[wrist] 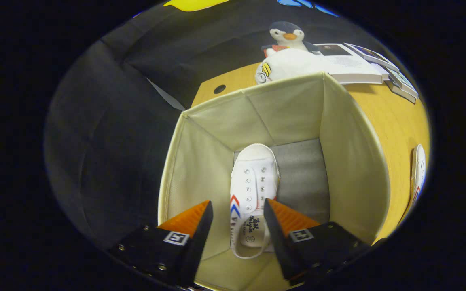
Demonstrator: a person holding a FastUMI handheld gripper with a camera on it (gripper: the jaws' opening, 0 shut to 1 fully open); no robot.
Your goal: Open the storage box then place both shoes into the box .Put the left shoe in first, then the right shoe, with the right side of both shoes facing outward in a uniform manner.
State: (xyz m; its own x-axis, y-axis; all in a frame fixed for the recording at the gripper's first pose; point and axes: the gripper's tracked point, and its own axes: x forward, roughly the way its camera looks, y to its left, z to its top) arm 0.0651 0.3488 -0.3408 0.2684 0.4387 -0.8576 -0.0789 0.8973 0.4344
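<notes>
A cream fabric storage box (350, 161) stands open on the wooden table. One white canvas shoe (253, 186) with red and blue chevrons on its side lies on the box's grey floor, toe pointing away from me. My gripper (238, 210) hovers over the box with its fingers spread to either side of the shoe's heel opening, touching nothing. The second white shoe (418, 171) lies on the table outside the box, to the right of its right wall.
Beyond the box sit a white plush toy (293, 62) and a penguin plush (287, 36). Stacked books (354, 64) lie at the far right of the yellow wooden table (395, 117). A round cable hole (219, 89) is in the table's far left corner.
</notes>
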